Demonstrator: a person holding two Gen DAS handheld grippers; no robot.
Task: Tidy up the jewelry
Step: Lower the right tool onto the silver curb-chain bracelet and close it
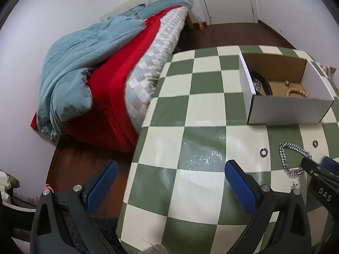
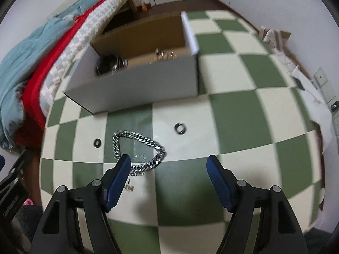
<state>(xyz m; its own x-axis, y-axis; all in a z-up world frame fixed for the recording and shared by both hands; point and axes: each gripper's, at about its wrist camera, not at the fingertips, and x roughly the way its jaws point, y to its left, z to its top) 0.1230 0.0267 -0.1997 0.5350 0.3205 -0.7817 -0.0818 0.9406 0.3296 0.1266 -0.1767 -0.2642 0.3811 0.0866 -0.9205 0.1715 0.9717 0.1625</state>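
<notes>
The right gripper [image 2: 167, 171] points steeply down at the checked table [image 2: 233, 110], its jaws apart with nothing between the blue pads [image 2: 218, 182]. The chain [image 2: 137, 146] lies in a loop just ahead of its left finger, whose tip overlaps the loop's near edge in the right wrist view; whether it touches is hard to tell. A small gold piece [image 2: 129, 188], perhaps an earring, lies close beside that same finger, nearer the camera. One dark ring [image 2: 97, 142] sits ahead and left of the gripper, beyond the chain's left bend, and another ring [image 2: 180, 128] sits ahead, slightly right. Farther ahead stands the open box [image 2: 135, 84], holding a dark watch [image 2: 110, 64] on its left and blurred gold items [image 2: 163, 55] on its right. The left gripper [image 1: 171, 175] hangs wide open and empty over the table's left edge, with the box ahead to its right and the chain [image 1: 293, 158] off to its right, by the right gripper's fingers.
</notes>
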